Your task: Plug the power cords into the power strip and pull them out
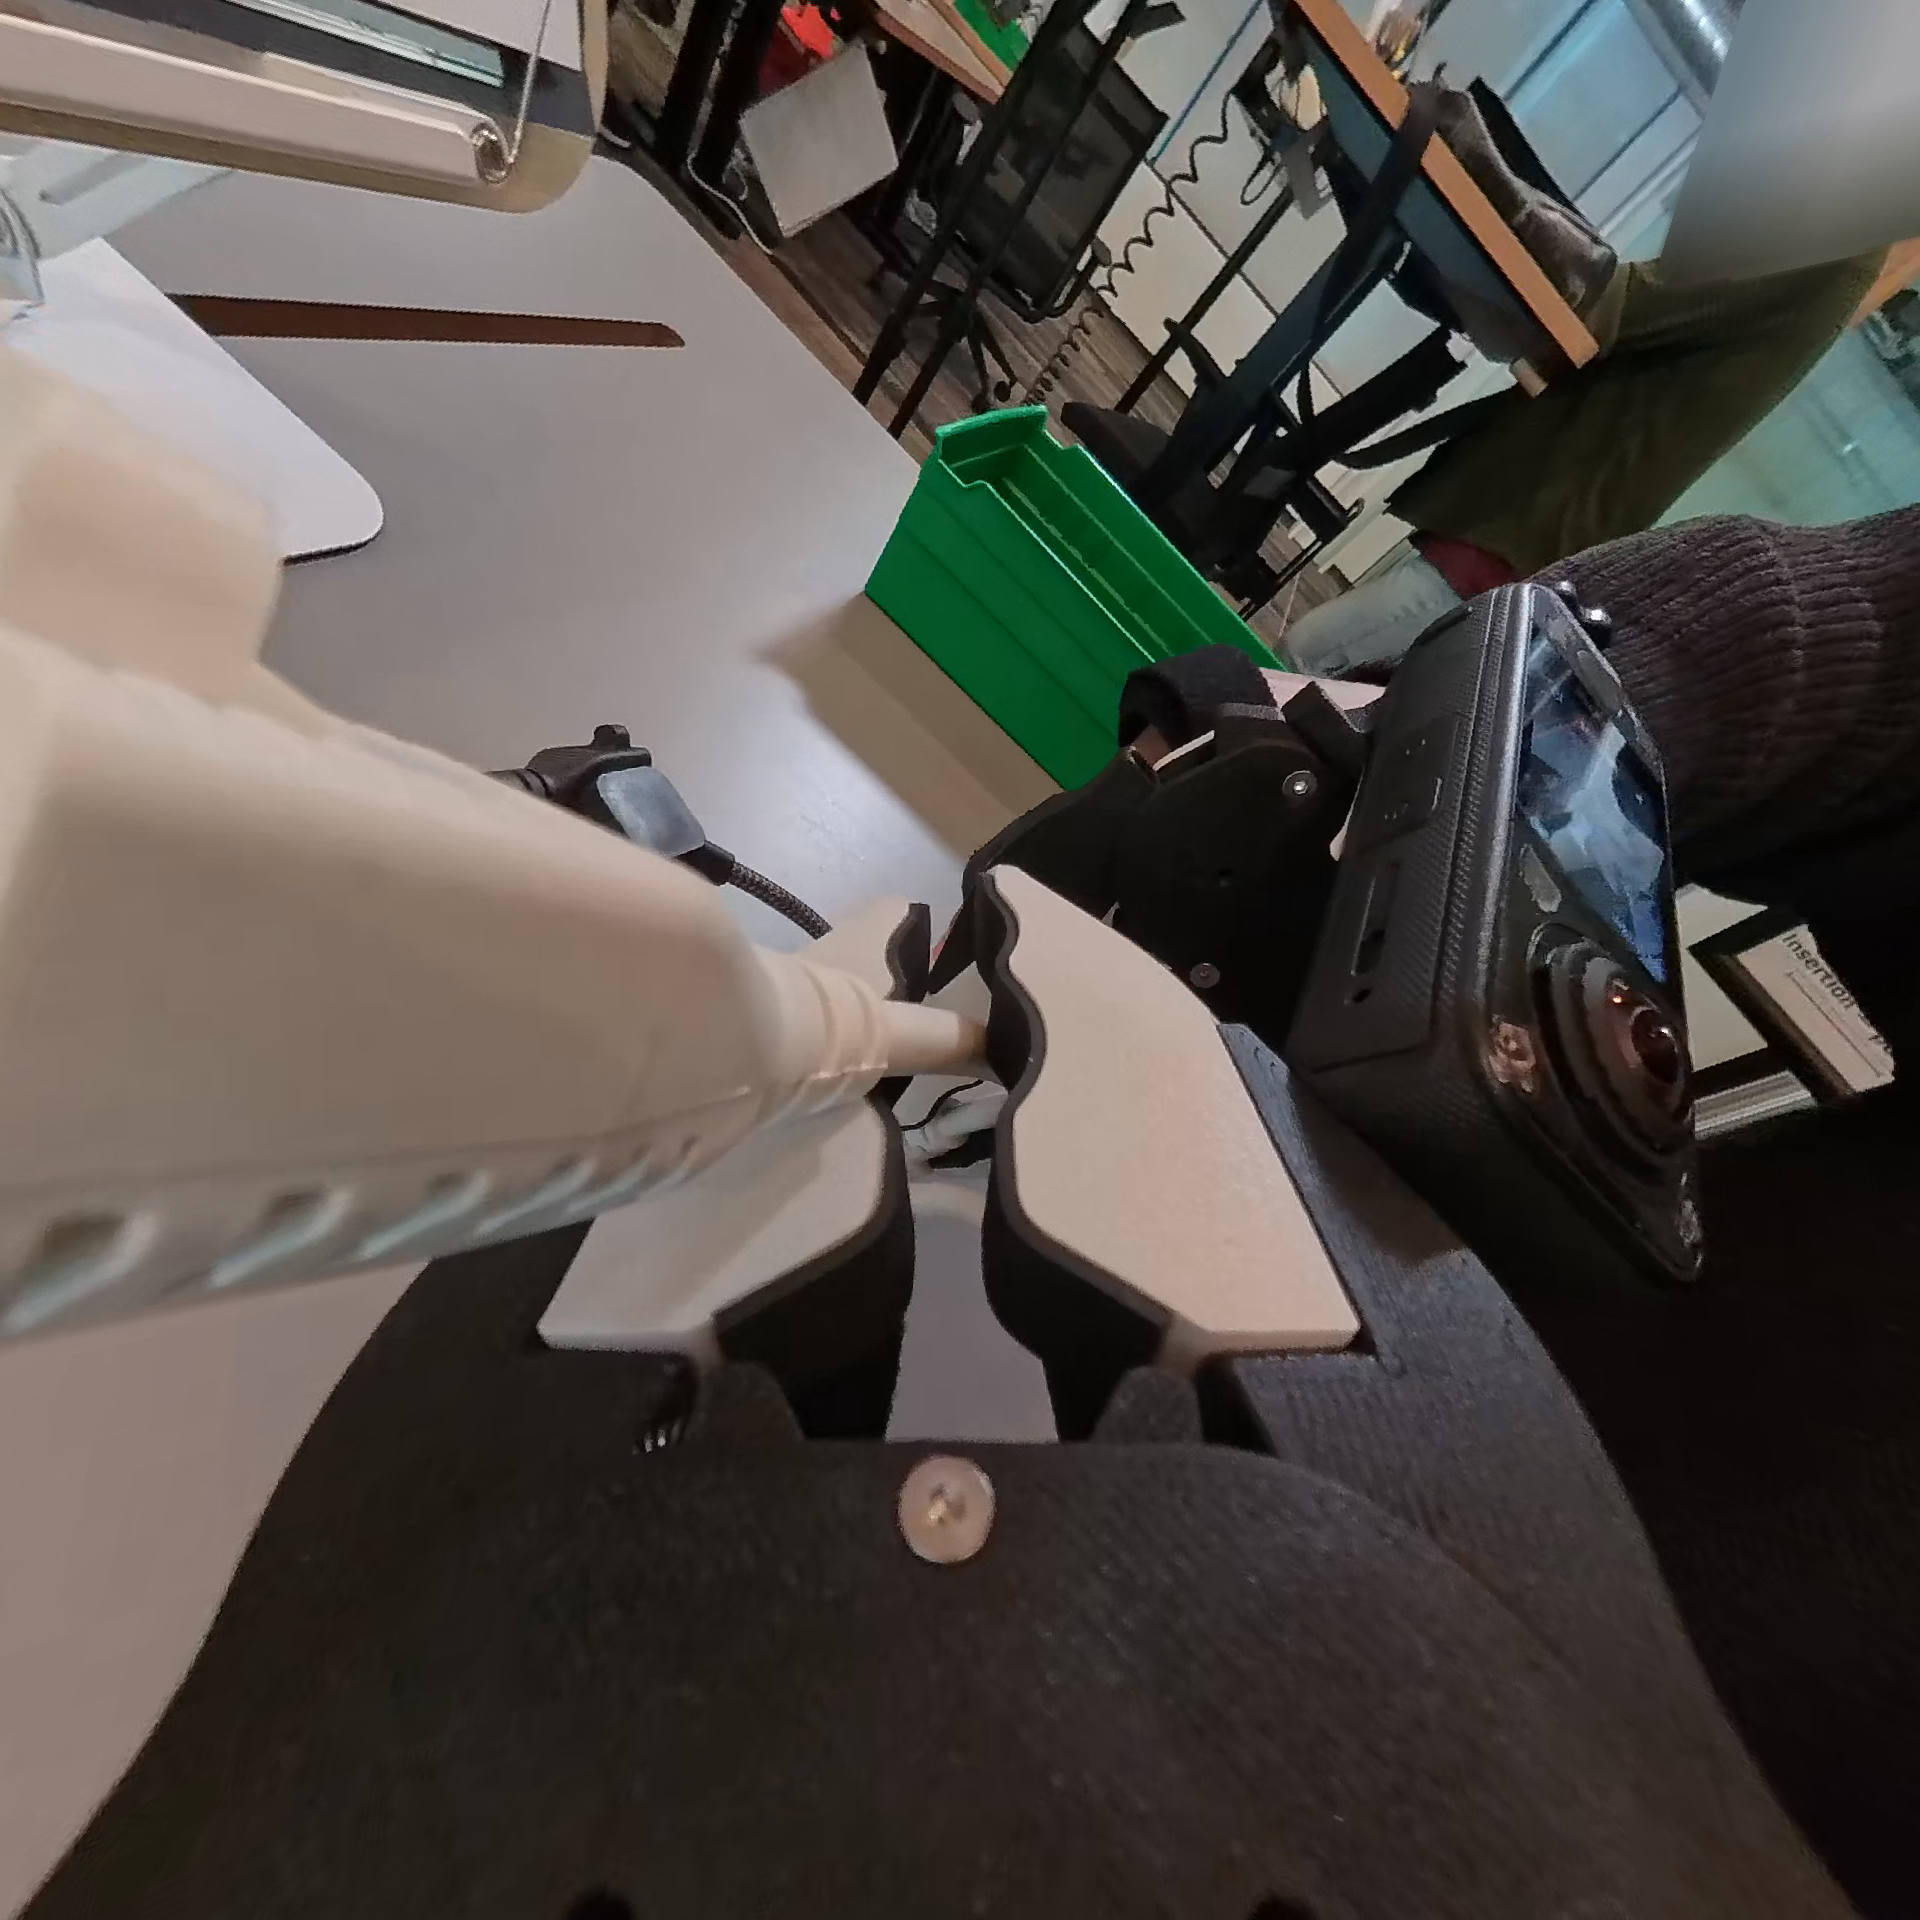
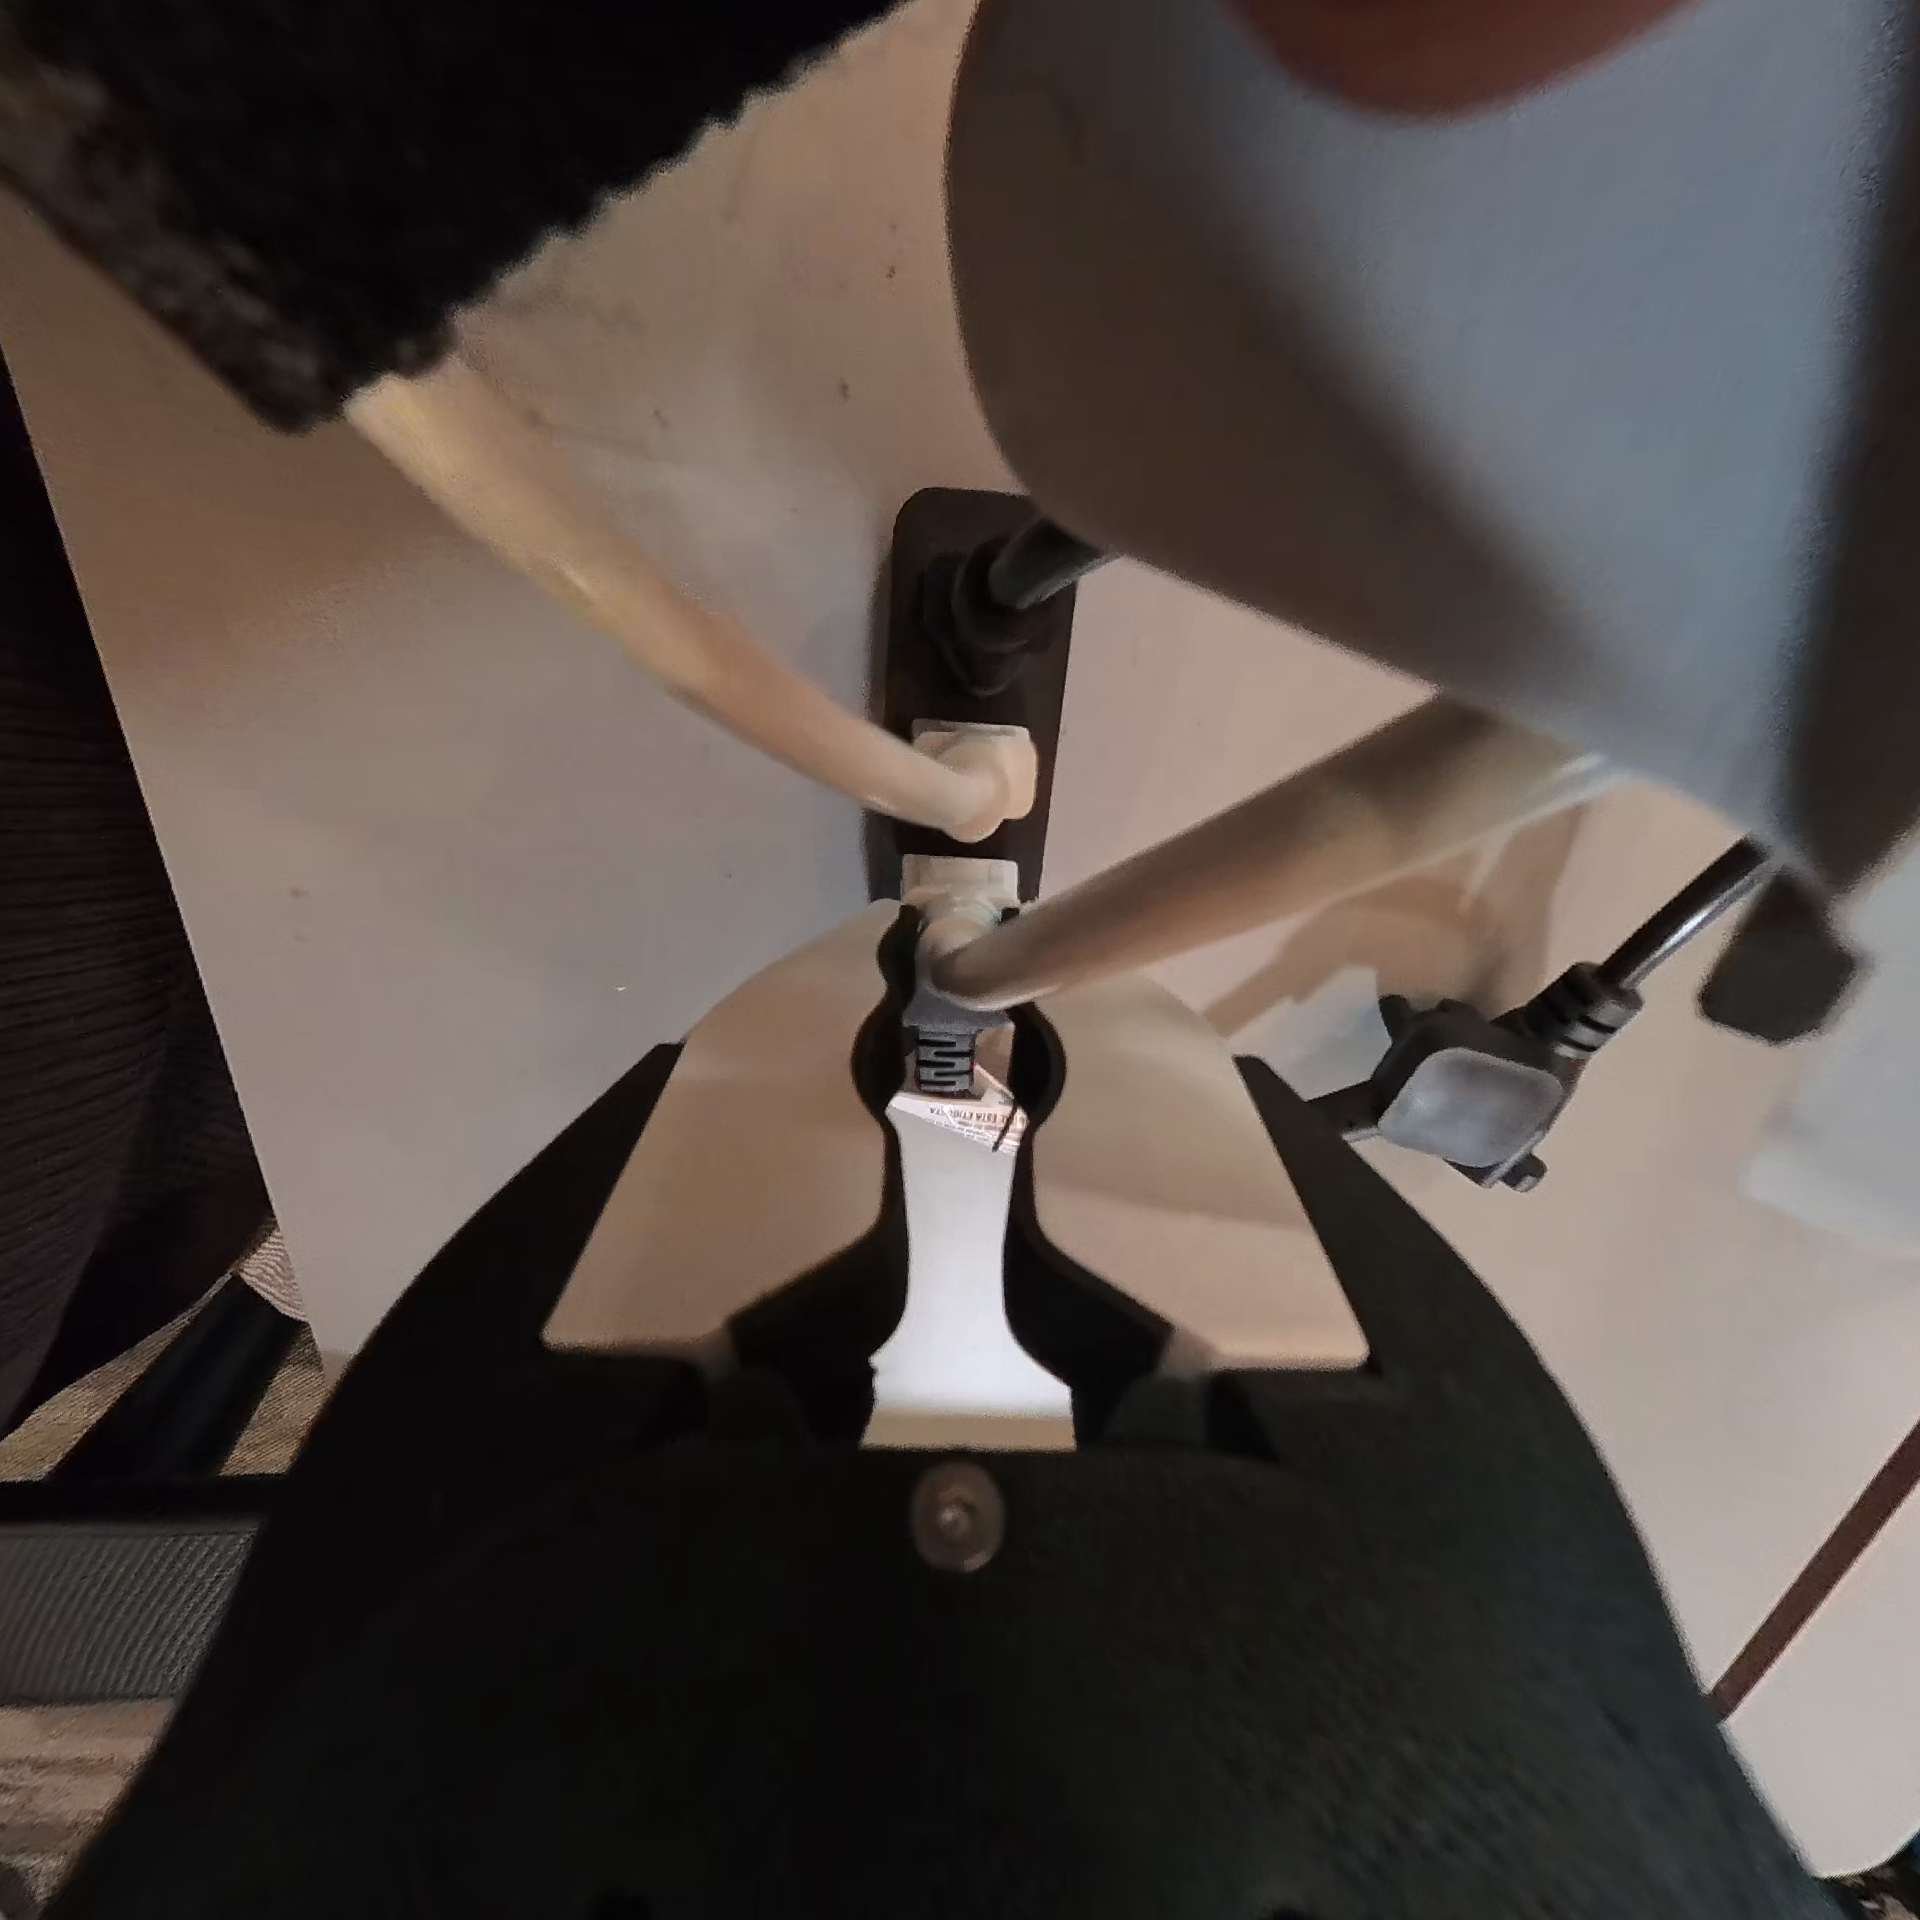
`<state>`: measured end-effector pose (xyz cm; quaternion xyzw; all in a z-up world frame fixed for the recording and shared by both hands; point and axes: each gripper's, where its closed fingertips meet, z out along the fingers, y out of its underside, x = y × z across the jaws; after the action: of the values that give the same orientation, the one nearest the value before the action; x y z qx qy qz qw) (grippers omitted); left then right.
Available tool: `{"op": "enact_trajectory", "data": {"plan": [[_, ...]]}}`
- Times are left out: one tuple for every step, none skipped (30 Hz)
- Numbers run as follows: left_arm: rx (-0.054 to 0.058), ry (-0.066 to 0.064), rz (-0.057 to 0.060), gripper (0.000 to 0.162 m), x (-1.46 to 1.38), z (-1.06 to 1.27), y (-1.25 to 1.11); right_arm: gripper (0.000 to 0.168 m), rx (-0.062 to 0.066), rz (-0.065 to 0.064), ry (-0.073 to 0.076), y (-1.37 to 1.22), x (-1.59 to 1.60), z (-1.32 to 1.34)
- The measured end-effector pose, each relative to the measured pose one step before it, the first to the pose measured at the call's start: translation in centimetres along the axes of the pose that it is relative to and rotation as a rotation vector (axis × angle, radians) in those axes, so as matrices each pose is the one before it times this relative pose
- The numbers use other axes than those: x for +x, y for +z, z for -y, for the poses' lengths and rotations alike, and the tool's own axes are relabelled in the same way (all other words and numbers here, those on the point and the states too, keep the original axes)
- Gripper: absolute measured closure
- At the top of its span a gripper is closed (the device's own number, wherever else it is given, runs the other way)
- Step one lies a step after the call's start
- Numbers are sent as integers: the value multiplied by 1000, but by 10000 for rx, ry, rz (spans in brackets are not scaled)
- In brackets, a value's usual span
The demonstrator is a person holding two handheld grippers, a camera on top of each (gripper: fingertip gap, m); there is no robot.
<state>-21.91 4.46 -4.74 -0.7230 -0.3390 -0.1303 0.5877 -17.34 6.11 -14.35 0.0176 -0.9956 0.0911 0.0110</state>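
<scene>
Over on the left, a white cord [image 2: 644, 613] runs down from under a dark knitted sleeve [image 2: 260, 177] into its plug [image 2: 971, 774], seated in the dark power strip [image 2: 1044, 665] that lies on the pale worktop [image 2: 520, 935]. Above it on the strip sits a black plug [image 2: 961, 613], also seated.

Centre stage: the right gripper [image 2: 961, 992] has its jaws drawn nearly together at the tips, pinching a second white cord [image 2: 1195, 852] right at the neck of a white plug [image 2: 958, 878] in the strip's near socket. The hold looks to be on the cord's root, not on the plug body.

From the other camera, the left gripper [image 1: 951, 1013] is narrowly parted around a thin white cord [image 1: 935, 1036] leaving a big blurred white body [image 1: 343, 977]. Whether it truly bites, that view cannot settle.

To the right, a loose grey-faced black plug [image 2: 1455, 1101] lies unplugged on the worktop, with a green bin [image 1: 1039, 582] beyond the worktop's edge.

Judging the step as pulling this plug out, it pays to pull straight along the pins and not sideways, and to grip the plug rather than the cord if possible. The strip appears unrestrained and could lift, so a steadying press from the left gripper would help.
</scene>
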Motion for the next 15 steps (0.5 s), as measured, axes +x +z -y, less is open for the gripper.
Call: {"op": "enact_trajectory", "data": {"plan": [[9,-56,8,151,-163,17,-63,153,-45,35,35,17,41,30],[4,-38,-18,151,-72,-1,-27,153,-28,0,45,11,20,17],[16,18,-38,151,30,13,14,153,0,-34,37,0,-2,1],[19,56,-3,151,54,28,35,152,30,-38,17,0,-4,-18],[1,61,-2,151,81,16,52,152,45,-31,1,0,-12,4],[-14,47,3,151,41,13,24,153,30,-17,1,2,-9,-7],[-36,20,2,151,2,-7,17,152,11,-4,12,-4,7,6],[-12,9,-18,151,10,-15,15,152,-1,1,5,7,-6,-13],[32,-4,-29,151,-3,14,-2,152,-10,16,-10,-5,7,-4],[53,-36,-19,151,-18,25,23,152,-10,40,-23,3,4,-16],[96,-64,-12,152,-29,64,30,152,-1,61,-45,6,3,-25],[115,-55,-6,152,-7,93,61,152,23,84,-84,-2,20,-20],[100,-42,-6,152,2,91,64,152,35,100,-108,4,15,-14],[37,-40,9,153,-43,42,26,152,22,99,-103,-2,23,-13],[-10,-19,10,152,-58,3,-19,152,0,71,-63,13,23,13]]}}
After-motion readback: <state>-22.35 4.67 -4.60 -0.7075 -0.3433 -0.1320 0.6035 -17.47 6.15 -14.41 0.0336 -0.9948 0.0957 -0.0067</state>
